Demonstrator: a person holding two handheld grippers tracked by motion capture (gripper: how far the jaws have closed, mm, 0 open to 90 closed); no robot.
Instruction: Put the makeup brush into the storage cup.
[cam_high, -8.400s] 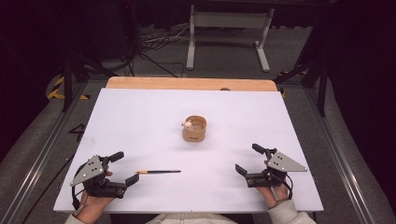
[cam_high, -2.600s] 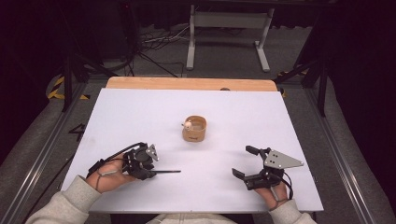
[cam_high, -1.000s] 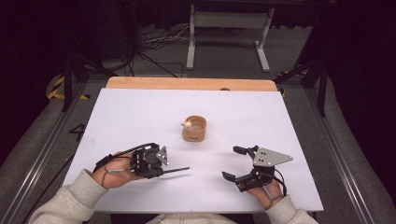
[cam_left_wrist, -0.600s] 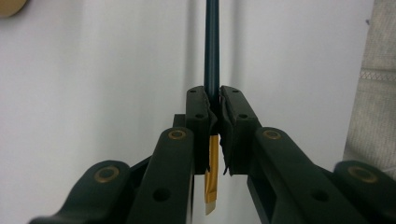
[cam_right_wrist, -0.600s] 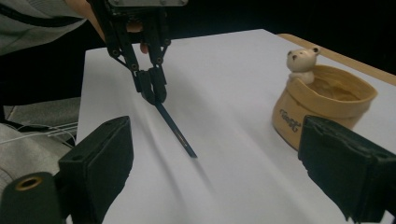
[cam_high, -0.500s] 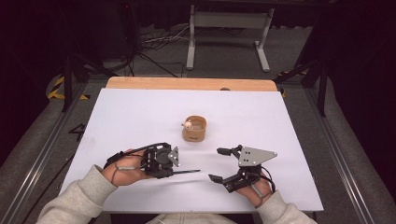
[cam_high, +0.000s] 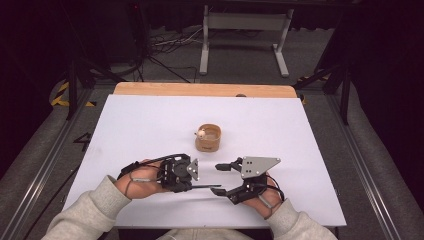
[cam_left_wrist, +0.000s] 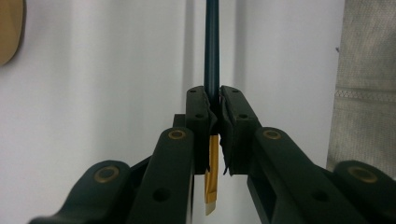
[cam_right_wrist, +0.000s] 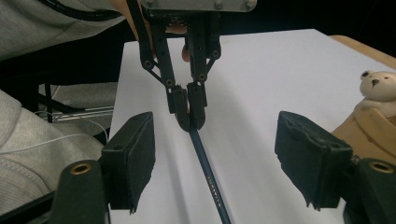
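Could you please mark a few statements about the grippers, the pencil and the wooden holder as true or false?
1. The left gripper is shut on the pencil. True.
2. The right gripper is shut. False: its jaws stand wide apart, either side of the pencil.
3. The wooden holder lies tipped on its side. False: it stands upright on the white table.
4. A small bear figure sits on the holder. True.
5. The pencil stands inside the holder. False: it is held out from the left gripper, apart from the holder.
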